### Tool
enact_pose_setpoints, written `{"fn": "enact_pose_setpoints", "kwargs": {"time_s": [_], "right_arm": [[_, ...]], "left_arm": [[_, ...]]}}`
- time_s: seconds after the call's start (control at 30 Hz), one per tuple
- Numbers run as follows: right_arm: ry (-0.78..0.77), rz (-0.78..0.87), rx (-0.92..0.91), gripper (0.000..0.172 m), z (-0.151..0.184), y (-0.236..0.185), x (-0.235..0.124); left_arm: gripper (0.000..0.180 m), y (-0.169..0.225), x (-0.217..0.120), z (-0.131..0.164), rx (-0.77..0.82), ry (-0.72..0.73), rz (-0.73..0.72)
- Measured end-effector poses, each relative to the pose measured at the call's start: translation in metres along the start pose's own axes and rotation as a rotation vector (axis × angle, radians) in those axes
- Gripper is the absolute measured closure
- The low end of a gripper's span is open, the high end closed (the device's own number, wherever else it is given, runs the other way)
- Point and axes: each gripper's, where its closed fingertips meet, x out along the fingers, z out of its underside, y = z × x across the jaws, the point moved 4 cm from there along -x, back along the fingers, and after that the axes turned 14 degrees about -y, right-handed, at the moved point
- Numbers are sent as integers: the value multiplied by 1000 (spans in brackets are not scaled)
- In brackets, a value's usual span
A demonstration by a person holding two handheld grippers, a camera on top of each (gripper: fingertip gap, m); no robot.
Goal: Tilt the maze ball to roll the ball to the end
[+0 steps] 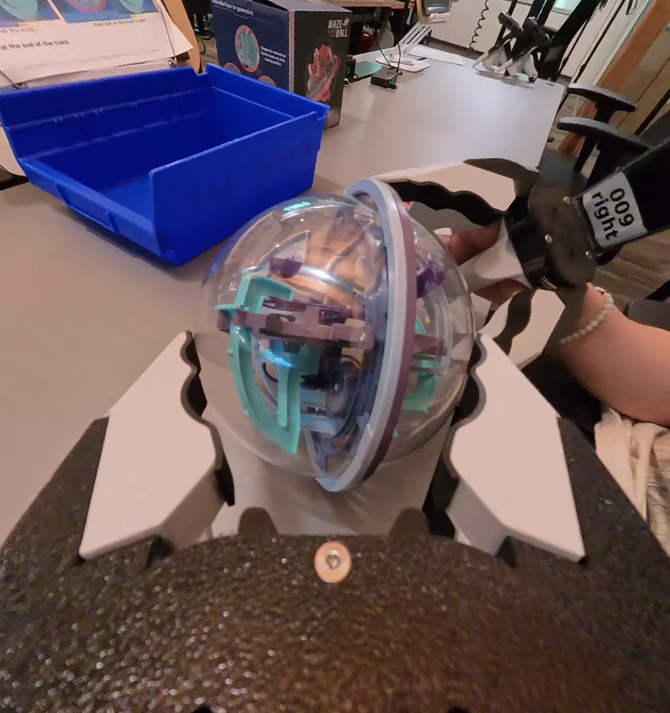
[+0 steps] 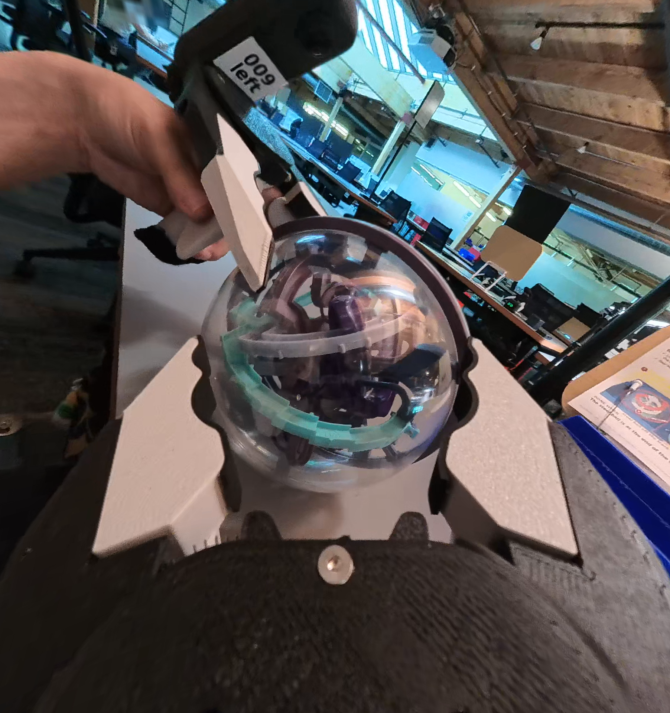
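maze ball (image 1: 337, 339) – off the table (image 1: 55, 289), clamped between left tongs (image 1: 335, 370) and right tongs (image 2: 333, 370) | progress – tilting under way, small inner ball not findable, finish unconfirmed | blue bin (image 1: 152, 154) far left

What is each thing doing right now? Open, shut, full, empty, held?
Maze ball: held between both grippers, sealed shut, rim ring tilted.
Left hand-held gripper: jaws wide, clamped on the ball.
Right hand-held gripper: jaws wide, clamped on the ball.
Blue bin: empty, upright on the table.
Maze ball box: standing upright.
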Motion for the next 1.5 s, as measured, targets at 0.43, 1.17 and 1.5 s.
{"fn": "enact_pose_setpoints", "kwargs": {"time_s": [0.43,1.17,1.5], "right_arm": [[-37,33,0,36,9,-2,12],[45,21,104,38,-4,27,-25],[-192,-191,-16,15,43,-1,23]], "left_arm": [[48,-6,1,-1,-52,45,13],[44,0,-1,7,39,16,61],[44,5,3,5,86,48,71]]}}
